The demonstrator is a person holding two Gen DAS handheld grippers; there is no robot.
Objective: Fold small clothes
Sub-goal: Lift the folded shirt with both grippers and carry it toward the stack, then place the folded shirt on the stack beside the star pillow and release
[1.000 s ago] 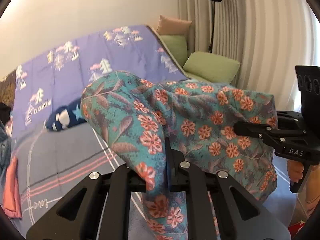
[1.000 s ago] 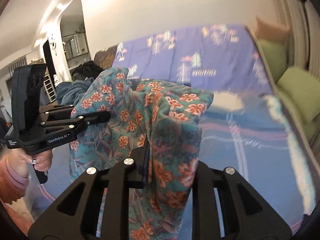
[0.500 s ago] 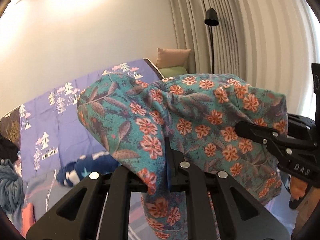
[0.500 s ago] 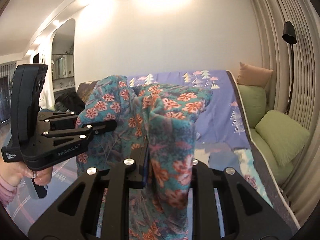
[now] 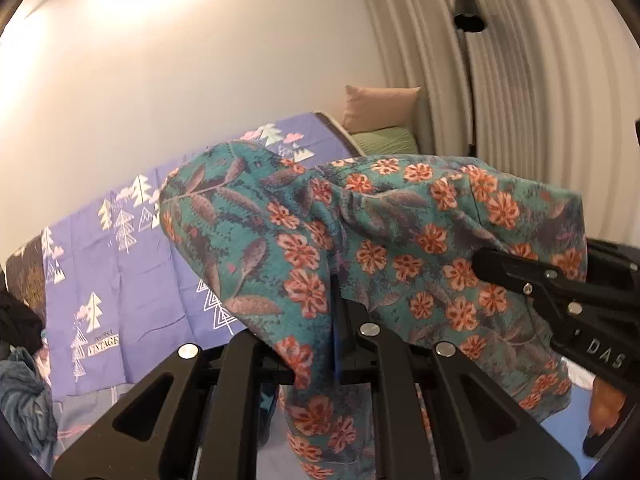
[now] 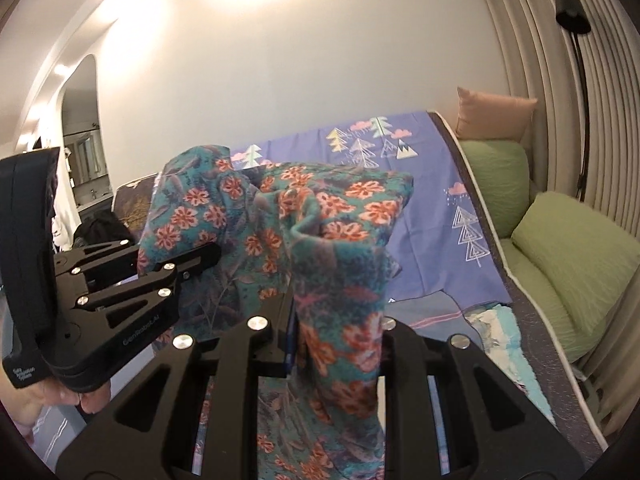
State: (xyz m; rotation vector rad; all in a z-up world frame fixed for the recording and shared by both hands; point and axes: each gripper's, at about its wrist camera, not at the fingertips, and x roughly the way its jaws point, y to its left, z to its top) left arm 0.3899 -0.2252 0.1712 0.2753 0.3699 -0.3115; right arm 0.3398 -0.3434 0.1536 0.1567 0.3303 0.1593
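Observation:
A teal garment with orange flowers hangs in the air between both grippers. My left gripper is shut on its left top edge; cloth drapes over the fingers. My right gripper is shut on the other top edge of the garment. The right gripper shows at the right of the left wrist view, and the left gripper at the left of the right wrist view. The garment's lower part hangs below both grippers, out of sight.
A bed with a purple tree-print sheet lies below and ahead. Green cushions and a pink pillow line the right side by the ribbed curtain. A black floor lamp stands there. Dark clothes lie at far left.
Both grippers have lifted the garment higher off the bed and tilted upward, so more wall shows. Both stay shut on it.

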